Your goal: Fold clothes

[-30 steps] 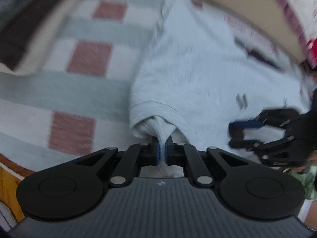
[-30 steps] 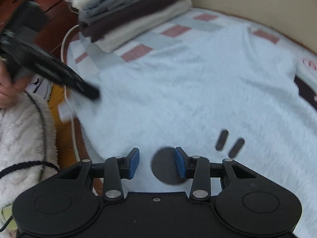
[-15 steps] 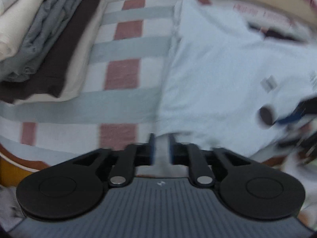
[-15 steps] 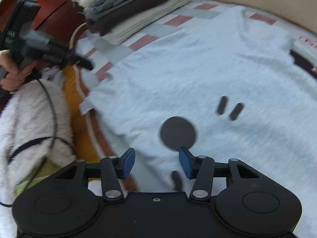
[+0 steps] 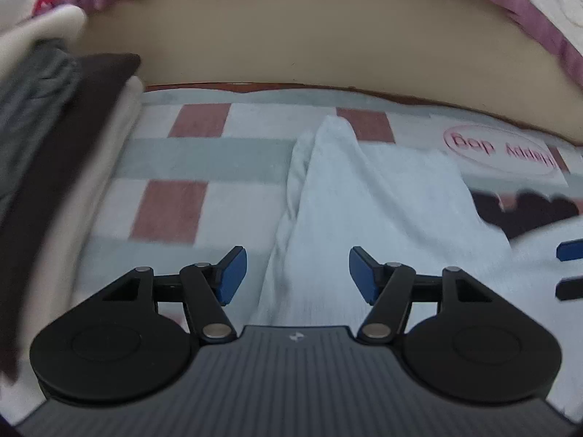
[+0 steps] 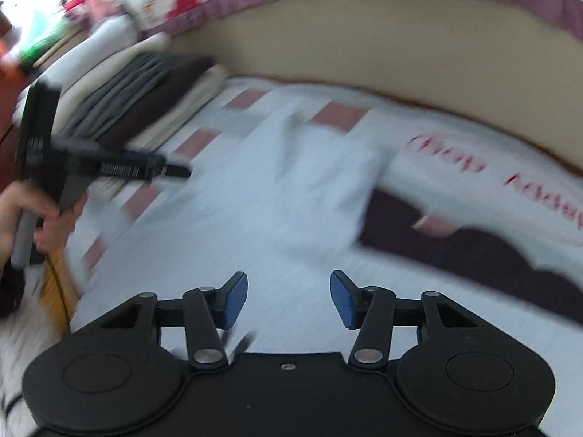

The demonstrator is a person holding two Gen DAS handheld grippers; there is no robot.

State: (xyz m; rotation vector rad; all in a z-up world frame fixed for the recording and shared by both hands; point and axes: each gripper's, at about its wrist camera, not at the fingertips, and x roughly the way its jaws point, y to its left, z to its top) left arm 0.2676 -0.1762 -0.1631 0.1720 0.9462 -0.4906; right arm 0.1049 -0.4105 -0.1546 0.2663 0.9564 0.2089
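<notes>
Shirt (image 5: 368, 196): one, pale blue, lying on the checked blanket (image 5: 175, 167) straight ahead of both tongs. From the left wrist view it runs forward between the two blue pads, with a bunched ridge along its left edge ending in a rounded tip far ahead. Its right side spreads flat toward a dark patch (image 5: 524, 211) on the blanket print, ahead and to the right.

Left tongs (image 5: 297, 276) have their pads wide apart, holding nothing; cloth lies below the gap. Whether the pads touch it cannot be told. Right tongs (image 6: 289, 300) are likewise spread, nothing between them, over the near part of the shirt (image 6: 277, 196). The right view is motion-blurred, so fine folds are unclear.

One stack of folded clothes (image 5: 47, 138) sits left of the left tongs, with pale, grey and dark brown layers; the exact count is blurred. In the right view the same stack (image 6: 145, 94) lies far left, beyond the left tongs (image 6: 182, 173), which a hand (image 6: 32, 218) grips by the handle.

One beige wall (image 5: 291, 47) closes the far edge ahead of both tongs. Bare blanket lies between the shirt's left ridge and the stack. Just two blue and black tips (image 5: 570, 269) of the right tongs show at the right border of the left view.
</notes>
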